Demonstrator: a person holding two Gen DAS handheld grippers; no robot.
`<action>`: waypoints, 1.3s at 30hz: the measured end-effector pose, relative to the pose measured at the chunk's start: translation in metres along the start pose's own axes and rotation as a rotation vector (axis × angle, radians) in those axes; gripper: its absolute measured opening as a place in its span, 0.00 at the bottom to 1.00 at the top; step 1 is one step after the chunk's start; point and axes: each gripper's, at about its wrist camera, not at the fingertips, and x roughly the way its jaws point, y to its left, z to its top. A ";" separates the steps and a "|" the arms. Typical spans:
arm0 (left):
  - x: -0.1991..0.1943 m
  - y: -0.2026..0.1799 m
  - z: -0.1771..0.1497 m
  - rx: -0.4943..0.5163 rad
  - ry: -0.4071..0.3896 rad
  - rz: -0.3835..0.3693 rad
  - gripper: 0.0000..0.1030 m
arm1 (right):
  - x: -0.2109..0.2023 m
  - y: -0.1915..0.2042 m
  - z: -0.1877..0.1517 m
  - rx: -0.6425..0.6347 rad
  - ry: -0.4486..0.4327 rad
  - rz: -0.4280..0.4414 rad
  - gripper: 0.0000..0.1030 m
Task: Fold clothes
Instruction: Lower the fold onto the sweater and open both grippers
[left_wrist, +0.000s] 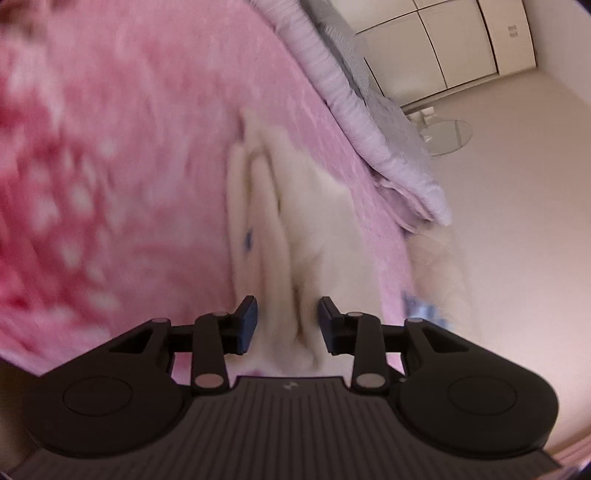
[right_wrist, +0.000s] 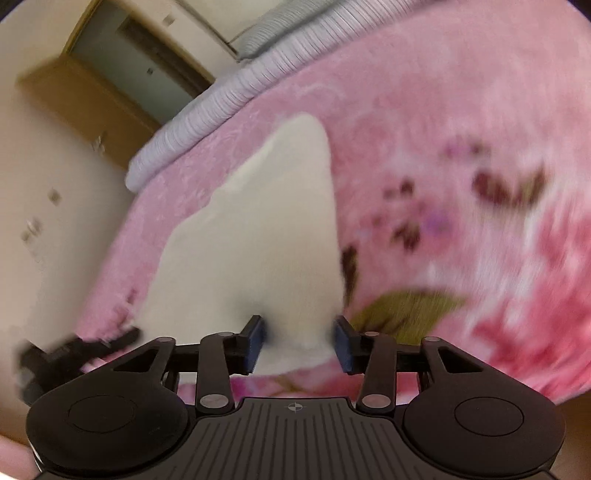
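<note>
Gripping bunched white garment (left_wrist: 295, 229) folds, the left claw (left_wrist: 288, 325) faces a glass table (left_wrist: 448, 136), while the right claw (right_wrist: 300, 345), clamping the cloth, sees a wooden cabinet (right_wrist: 92, 103).

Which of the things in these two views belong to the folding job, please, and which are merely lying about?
Part of the job:
- white garment, bunched between both grippers
- left gripper
- right gripper
- pink floral blanket, the surface underneath

Just lying about:
- lilac quilt at the bed's edge
- round glass table
- wooden cabinet
</note>
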 end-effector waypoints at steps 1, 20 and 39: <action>-0.006 -0.005 0.004 0.005 -0.023 0.030 0.29 | -0.006 0.006 0.004 -0.038 -0.033 -0.026 0.43; 0.039 -0.059 -0.031 0.456 -0.042 0.297 0.06 | 0.060 0.076 -0.015 -0.487 -0.008 -0.100 0.14; 0.081 -0.070 0.047 0.443 0.016 0.342 0.07 | 0.092 0.044 0.075 -0.445 0.040 -0.103 0.14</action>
